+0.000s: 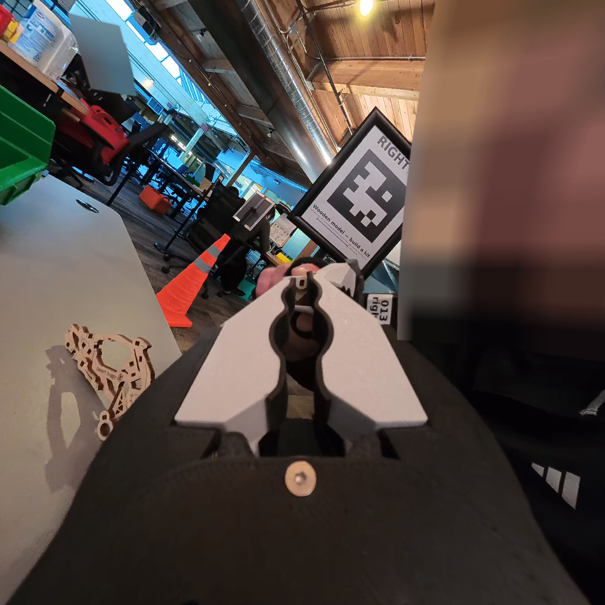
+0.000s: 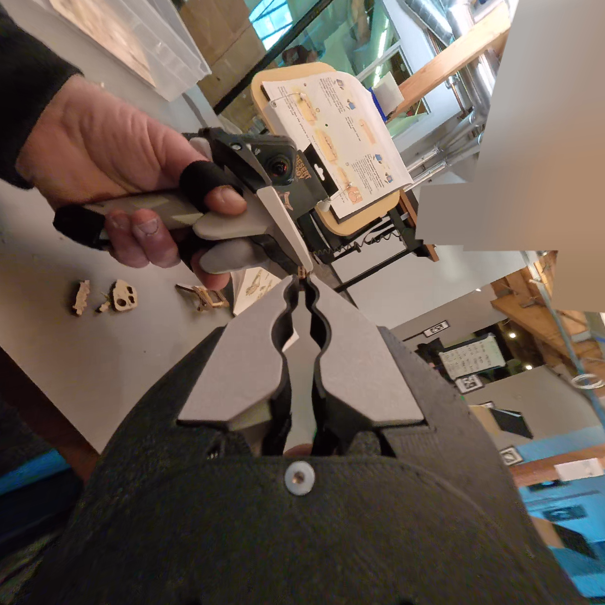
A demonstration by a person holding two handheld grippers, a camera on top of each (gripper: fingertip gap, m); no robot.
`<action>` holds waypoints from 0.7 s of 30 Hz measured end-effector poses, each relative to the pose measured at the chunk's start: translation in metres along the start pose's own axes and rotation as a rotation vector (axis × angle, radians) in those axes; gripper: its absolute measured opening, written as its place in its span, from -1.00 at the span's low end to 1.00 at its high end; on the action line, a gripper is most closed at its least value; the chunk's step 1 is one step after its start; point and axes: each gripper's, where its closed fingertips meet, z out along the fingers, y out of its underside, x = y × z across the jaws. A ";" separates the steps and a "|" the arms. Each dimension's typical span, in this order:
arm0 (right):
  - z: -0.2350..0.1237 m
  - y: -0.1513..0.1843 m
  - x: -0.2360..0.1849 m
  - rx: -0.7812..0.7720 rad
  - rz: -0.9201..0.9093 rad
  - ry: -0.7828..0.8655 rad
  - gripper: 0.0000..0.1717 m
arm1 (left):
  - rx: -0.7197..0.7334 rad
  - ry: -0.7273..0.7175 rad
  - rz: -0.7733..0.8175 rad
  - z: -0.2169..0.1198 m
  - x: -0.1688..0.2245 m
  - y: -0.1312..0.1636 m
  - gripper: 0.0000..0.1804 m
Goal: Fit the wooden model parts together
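My left gripper (image 1: 302, 281) is shut on a small pale wooden part (image 1: 300, 284) pinched at its very tips. My right gripper (image 2: 302, 280) is raised above the grey table (image 2: 82, 360), tip to tip with the left gripper (image 2: 305, 263), which a hand (image 2: 108, 157) holds. The small wooden part (image 2: 301, 271) sits where both pairs of tips meet, and the right pads close on its lower end. The right gripper also shows in the left wrist view (image 1: 340, 278), just beyond the left tips. A larger cut-out wooden frame part (image 1: 108, 366) lies flat on the table (image 1: 65, 278).
Loose wooden pieces (image 2: 122, 296) (image 2: 80, 296) (image 2: 204, 296) and a printed sheet (image 2: 253, 288) lie on the table. An instruction booklet on a stand (image 2: 337, 137), a clear plastic box (image 2: 147, 42), a green bin (image 1: 19, 144) and a framed sign (image 1: 360, 196) stand around. An orange cone (image 1: 193, 278) is on the floor. Only a small space, under 4 cm, lies between the two pairs of fingers.
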 end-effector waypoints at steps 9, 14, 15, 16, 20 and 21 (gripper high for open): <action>-0.008 0.002 0.016 0.098 0.406 -0.039 -0.99 | 0.060 0.018 0.024 -0.001 0.003 -0.009 -0.87; -0.020 0.031 0.018 0.131 0.892 -0.198 -1.00 | -0.077 -0.217 0.185 -0.008 -0.028 0.004 -0.84; -0.022 0.044 0.016 0.103 0.985 -0.221 -0.99 | -0.114 -0.261 0.214 -0.008 -0.035 0.008 -0.84; -0.024 0.055 0.011 0.081 1.089 -0.252 -0.98 | -0.155 -0.308 0.243 -0.009 -0.042 0.012 -0.82; -0.027 0.089 -0.011 0.012 1.430 -0.316 -0.99 | -0.299 -0.453 0.336 -0.011 -0.069 0.028 -0.80; -0.026 0.098 -0.020 -0.029 1.468 -0.321 -0.99 | -0.322 -0.476 0.341 -0.011 -0.075 0.031 -0.78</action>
